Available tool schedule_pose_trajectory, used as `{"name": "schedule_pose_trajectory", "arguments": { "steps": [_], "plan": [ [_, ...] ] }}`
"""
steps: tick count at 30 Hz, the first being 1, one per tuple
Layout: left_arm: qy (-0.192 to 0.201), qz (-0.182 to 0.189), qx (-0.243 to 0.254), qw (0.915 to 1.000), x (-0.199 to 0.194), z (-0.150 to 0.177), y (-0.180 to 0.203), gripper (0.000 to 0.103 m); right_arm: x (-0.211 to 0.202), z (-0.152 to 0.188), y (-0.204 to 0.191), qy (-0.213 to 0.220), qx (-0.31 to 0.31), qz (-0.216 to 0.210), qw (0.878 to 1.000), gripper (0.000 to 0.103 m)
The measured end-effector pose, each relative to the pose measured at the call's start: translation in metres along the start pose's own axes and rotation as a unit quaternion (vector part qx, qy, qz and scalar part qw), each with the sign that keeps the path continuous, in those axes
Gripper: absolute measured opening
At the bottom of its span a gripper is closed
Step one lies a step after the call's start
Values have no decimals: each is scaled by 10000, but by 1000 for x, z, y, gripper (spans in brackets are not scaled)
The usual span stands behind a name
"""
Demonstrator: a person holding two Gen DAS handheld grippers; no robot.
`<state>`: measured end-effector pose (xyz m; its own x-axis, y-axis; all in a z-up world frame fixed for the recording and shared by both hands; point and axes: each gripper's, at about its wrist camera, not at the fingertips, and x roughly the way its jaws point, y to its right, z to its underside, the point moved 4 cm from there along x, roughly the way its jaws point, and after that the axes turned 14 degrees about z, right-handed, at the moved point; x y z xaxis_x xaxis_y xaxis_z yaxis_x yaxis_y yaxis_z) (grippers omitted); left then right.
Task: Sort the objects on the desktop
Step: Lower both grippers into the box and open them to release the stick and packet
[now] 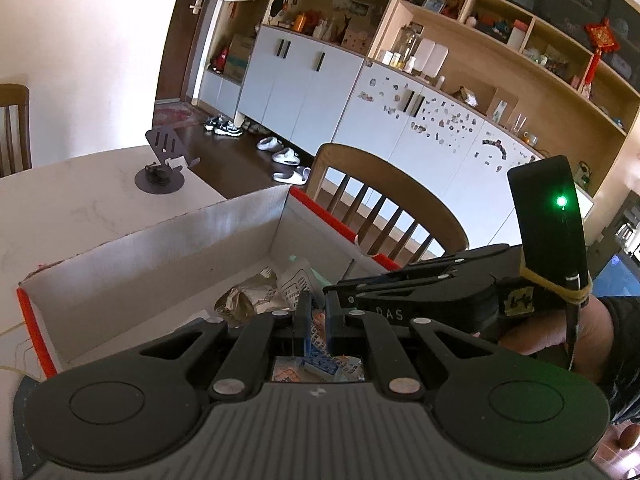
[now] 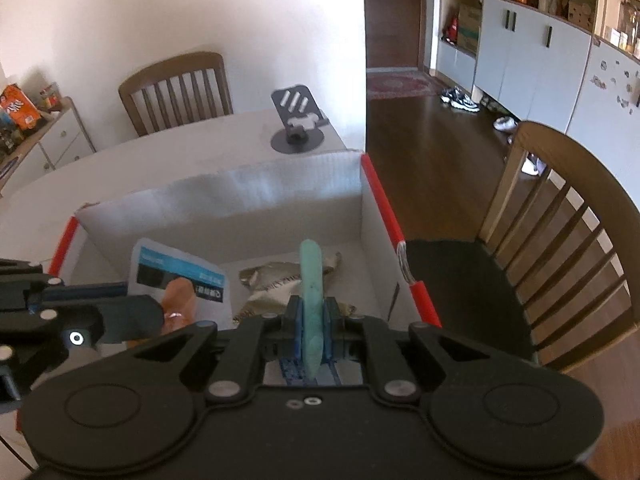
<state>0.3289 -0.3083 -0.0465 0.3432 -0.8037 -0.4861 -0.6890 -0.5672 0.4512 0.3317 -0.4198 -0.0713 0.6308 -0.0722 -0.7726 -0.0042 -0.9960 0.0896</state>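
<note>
A white cardboard box (image 1: 152, 256) with red edges stands on the table; it also shows in the right wrist view (image 2: 280, 192). Inside lie a crumpled gold wrapper (image 1: 248, 296), (image 2: 272, 280) and a white packet (image 1: 296, 280). My left gripper (image 1: 316, 316) is over the box, shut on a blue-and-white printed packet (image 1: 320, 360), which the right wrist view shows beside an orange item (image 2: 180, 296). My right gripper (image 2: 314, 320) is shut on a flat teal object (image 2: 311, 280), held upright above the box interior. The right gripper's body (image 1: 420, 296) reaches in from the right.
A dark phone stand (image 1: 164, 160), (image 2: 298, 120) sits on the white table (image 1: 72, 200) beyond the box. A wooden chair (image 1: 384, 200), (image 2: 560, 216) stands to the right of the box, another (image 2: 176, 92) at the far side. Cabinets line the wall.
</note>
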Motion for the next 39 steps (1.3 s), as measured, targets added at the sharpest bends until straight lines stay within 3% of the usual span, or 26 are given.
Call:
{"name": "schedule_pose_trajectory", "arguments": {
  "steps": [18,26,39],
  "plan": [
    [-591,-185,-316,9976,16,25,-23,5,24,16,-8,-421,-196,3,9989,10],
    [-809,-344,-401,9953,18,31,-31,5,28,20,-7,-515,-184,46,9985,19],
    [-1050,-240,-506,9929,16,36,-36,6,18,20,-5,-469,-155,-70,9988,30]
  ]
}}
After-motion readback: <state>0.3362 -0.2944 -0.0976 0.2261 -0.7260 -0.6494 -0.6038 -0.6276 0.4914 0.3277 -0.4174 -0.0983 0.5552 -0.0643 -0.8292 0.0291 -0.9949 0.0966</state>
